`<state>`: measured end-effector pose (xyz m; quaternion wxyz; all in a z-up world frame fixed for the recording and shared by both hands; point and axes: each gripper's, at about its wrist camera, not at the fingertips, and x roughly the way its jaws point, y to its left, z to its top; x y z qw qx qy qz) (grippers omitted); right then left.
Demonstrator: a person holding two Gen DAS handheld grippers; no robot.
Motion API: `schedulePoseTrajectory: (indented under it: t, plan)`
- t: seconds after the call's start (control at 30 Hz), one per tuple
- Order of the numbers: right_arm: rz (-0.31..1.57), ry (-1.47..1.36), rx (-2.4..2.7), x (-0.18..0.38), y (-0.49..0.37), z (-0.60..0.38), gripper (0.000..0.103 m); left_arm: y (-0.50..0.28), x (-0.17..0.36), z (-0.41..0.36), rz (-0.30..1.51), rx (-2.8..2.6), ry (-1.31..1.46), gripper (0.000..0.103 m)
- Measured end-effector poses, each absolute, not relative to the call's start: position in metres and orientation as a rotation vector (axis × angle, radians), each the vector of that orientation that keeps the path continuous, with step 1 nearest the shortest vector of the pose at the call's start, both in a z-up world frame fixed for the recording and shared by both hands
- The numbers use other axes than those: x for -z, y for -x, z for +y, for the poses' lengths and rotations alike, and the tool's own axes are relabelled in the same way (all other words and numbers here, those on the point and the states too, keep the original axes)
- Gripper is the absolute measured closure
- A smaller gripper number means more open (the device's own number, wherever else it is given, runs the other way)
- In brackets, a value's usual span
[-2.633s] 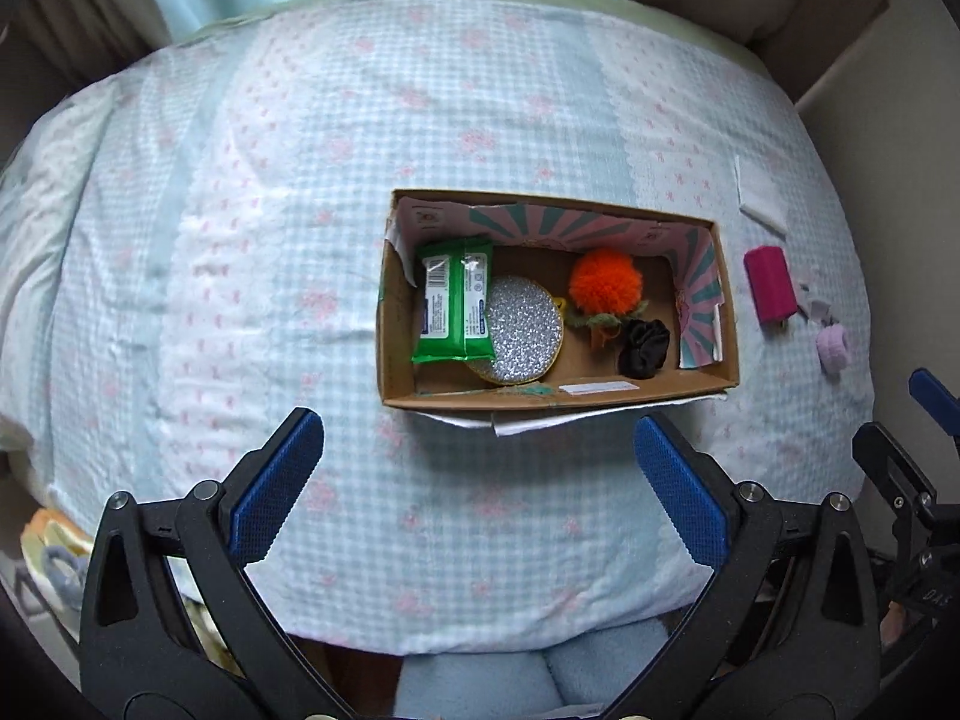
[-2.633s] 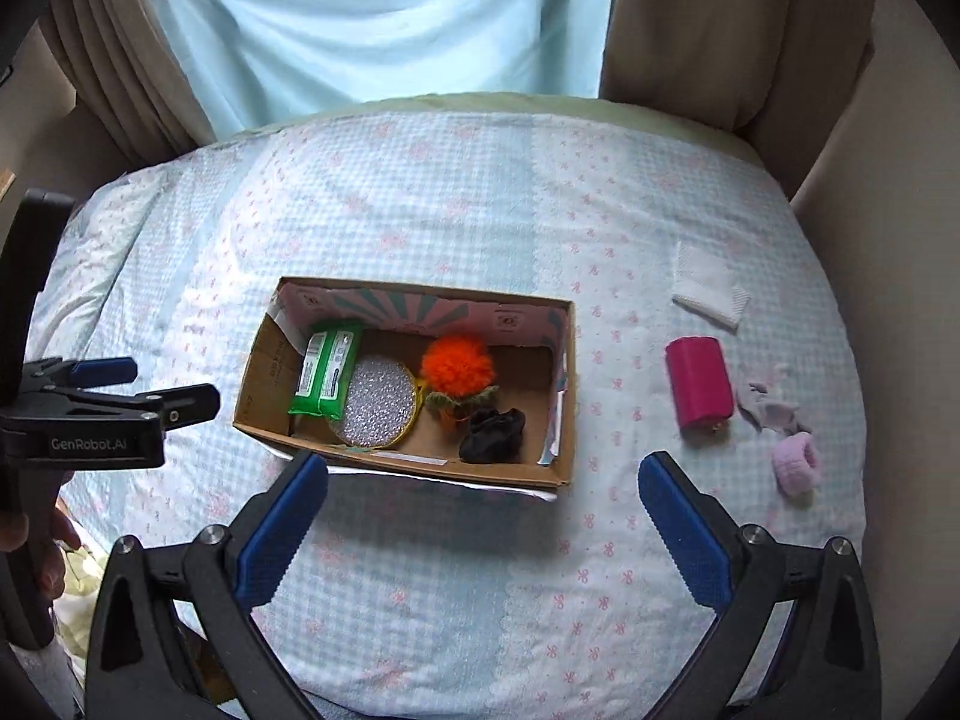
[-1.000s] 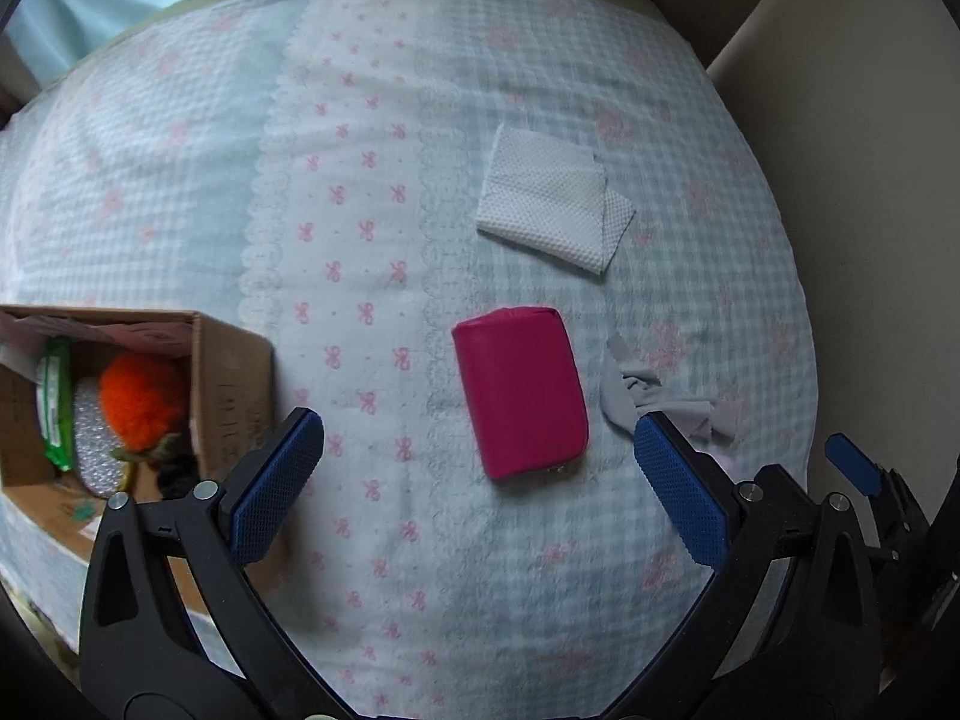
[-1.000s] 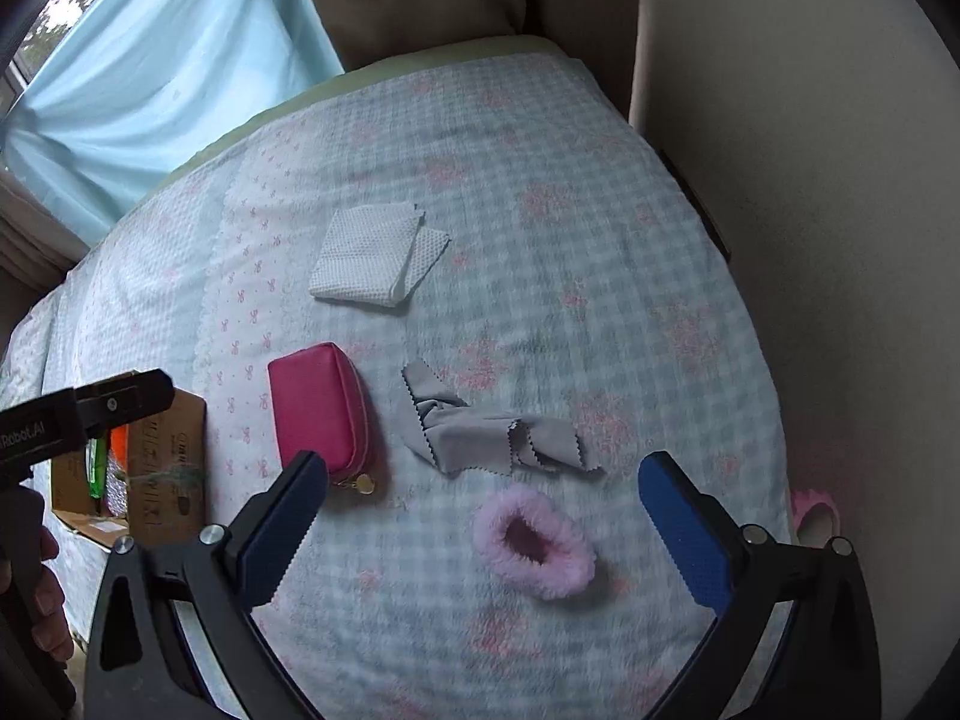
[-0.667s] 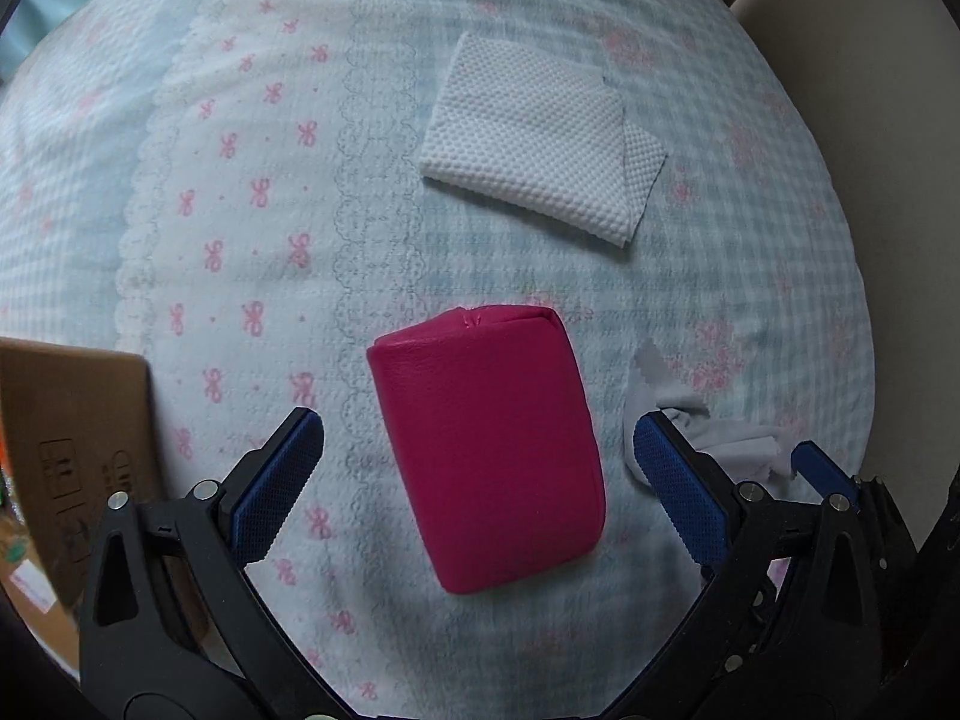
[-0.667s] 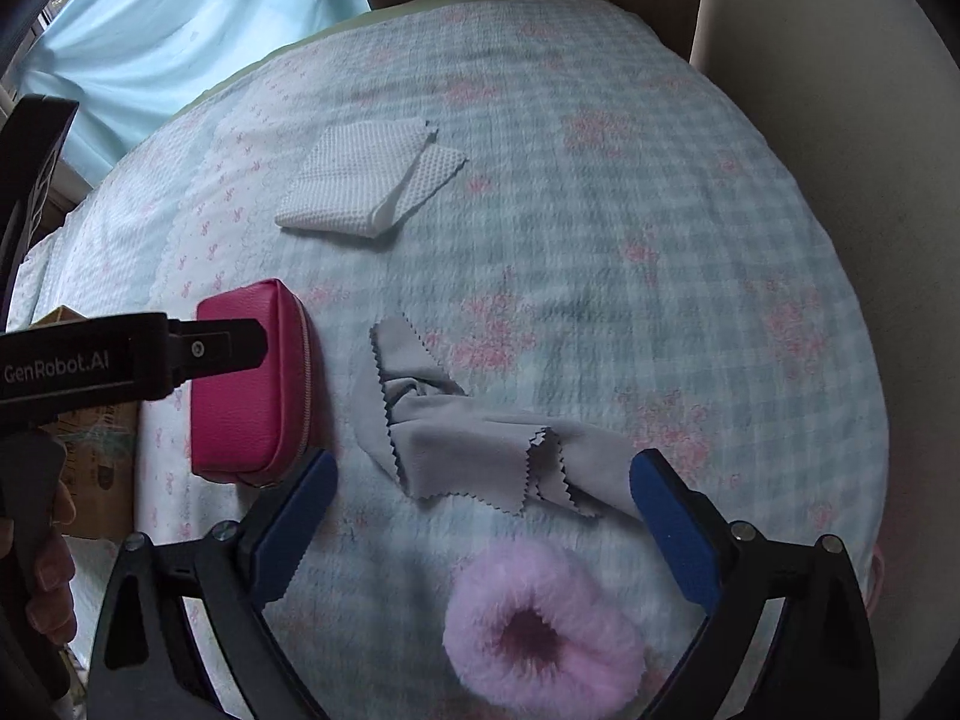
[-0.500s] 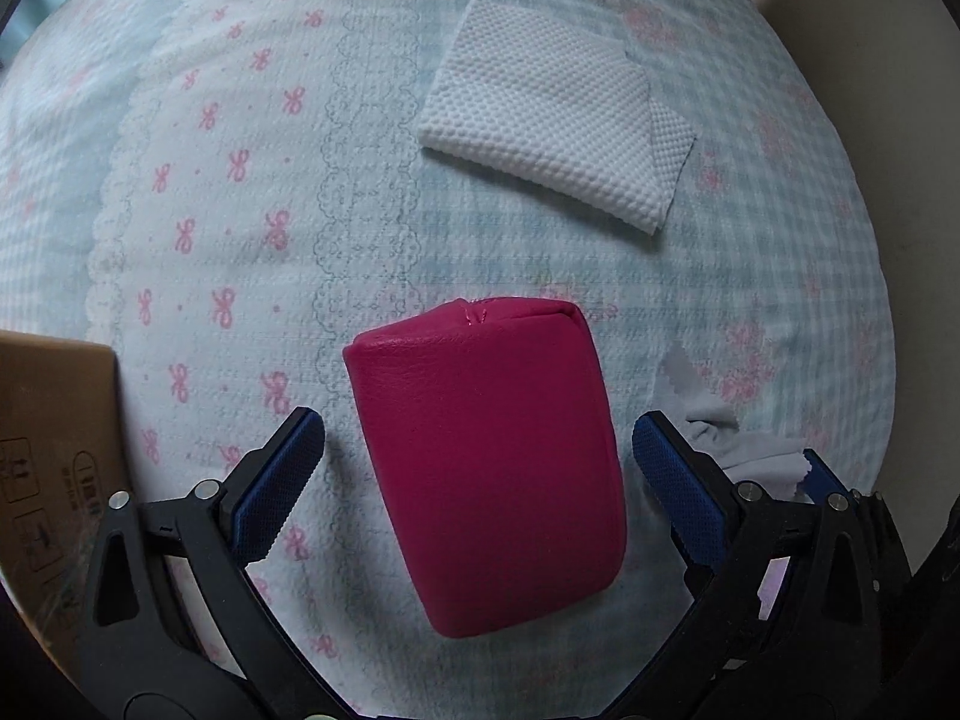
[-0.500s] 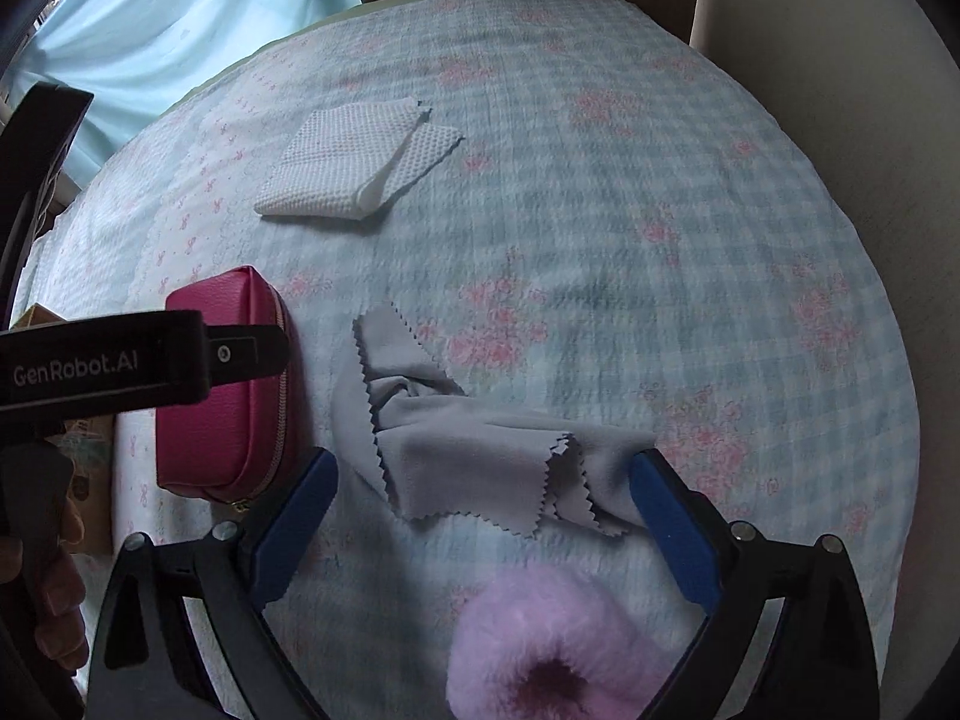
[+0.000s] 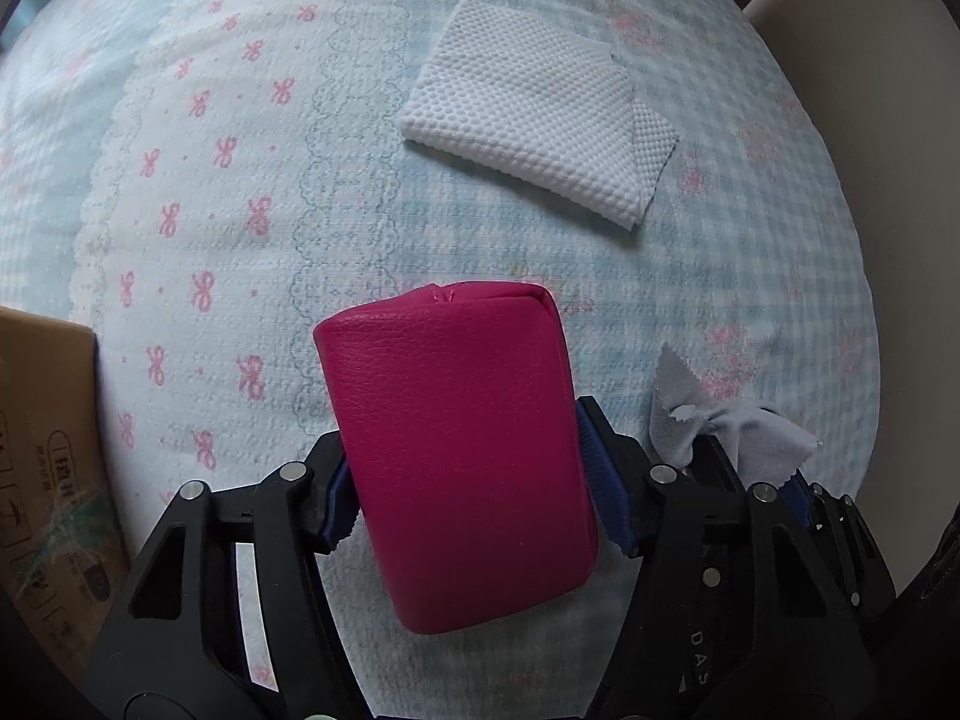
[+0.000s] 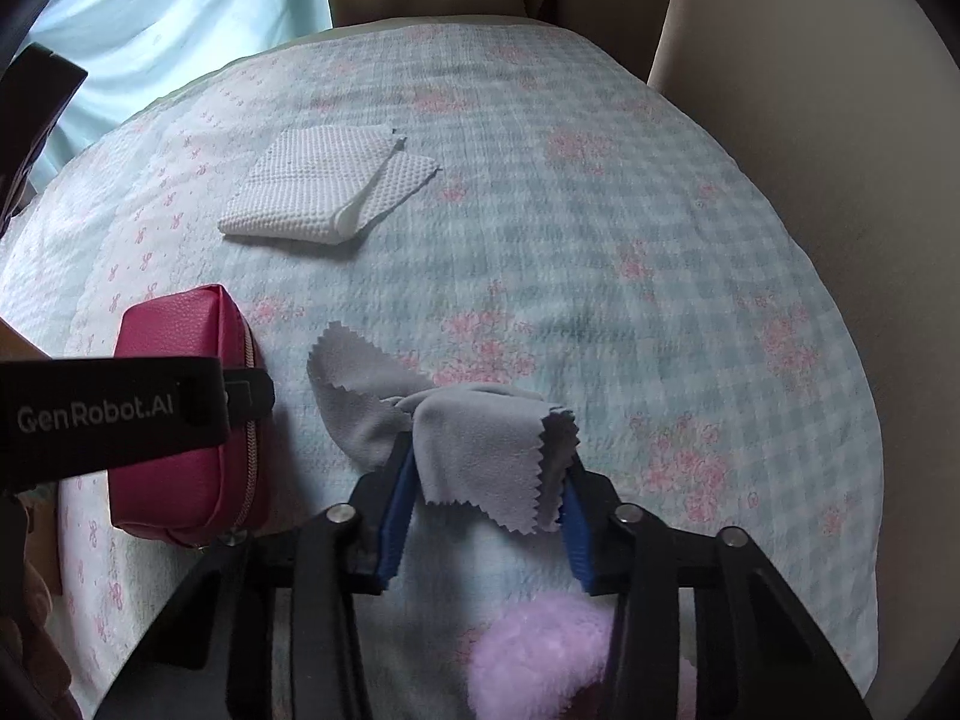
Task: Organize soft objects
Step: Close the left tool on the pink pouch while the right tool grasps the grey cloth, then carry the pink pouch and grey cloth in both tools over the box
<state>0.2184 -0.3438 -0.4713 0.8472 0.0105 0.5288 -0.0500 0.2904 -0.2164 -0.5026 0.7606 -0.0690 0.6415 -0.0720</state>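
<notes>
Both claws went from wide open to clamped: left gripper [image 9: 468, 498] now pinches the pink pouch [image 9: 462, 456], right gripper [image 10: 486, 510] the grey cloth [image 10: 462, 444], both near the bedspread's [image 10: 600, 240] right edge, so likely next is the cardboard box [image 9: 42, 450].

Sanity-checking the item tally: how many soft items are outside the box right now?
4. Pink pouch in the left jaws; grey cloth in the right jaws; white folded cloth farther back; fluffy pink scrunchie partly hidden under the right gripper.
</notes>
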Motion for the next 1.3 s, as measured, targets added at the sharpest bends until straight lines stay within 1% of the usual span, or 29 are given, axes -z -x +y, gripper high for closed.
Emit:
schedulePoseTrajectory:
  t: [0.03,0.13,0.2,0.4,0.63,0.8,1.0,1.2,1.3]
  plan:
    - [1.111,-0.025,0.106,0.47,-0.219,-0.344,0.075,-0.29,0.502,-0.215,1.393,0.16,0.156,0.047]
    - [1.107,-0.035,0.105,0.466,-0.218,-0.347,0.083,-0.289,0.499,-0.213,1.388,0.165,0.155,0.053]
    - [1.102,-0.045,0.103,0.464,-0.218,-0.348,0.085,-0.287,0.495,-0.211,1.385,0.167,0.16,0.057]
    - [1.078,-0.048,0.093,0.451,-0.214,-0.347,0.086,-0.281,0.478,-0.204,1.379,0.17,0.17,0.062]
    - [1.048,-0.056,0.082,0.428,-0.212,-0.346,0.086,-0.272,0.446,-0.197,1.342,0.169,0.185,0.065]
    - [1.016,-0.053,0.071,0.396,-0.207,-0.344,0.086,-0.262,0.406,-0.19,1.293,0.165,0.207,0.065]
    - [0.972,-0.031,0.032,0.342,-0.2,-0.332,0.086,-0.253,0.345,-0.174,1.221,0.153,0.226,0.065]
    - [0.934,0.009,-0.041,0.281,-0.19,-0.305,0.086,-0.235,0.281,-0.134,1.156,0.122,0.236,0.065]
    - [0.92,0.027,-0.08,0.254,-0.184,-0.284,0.086,-0.224,0.259,-0.103,1.136,0.097,0.257,0.065]
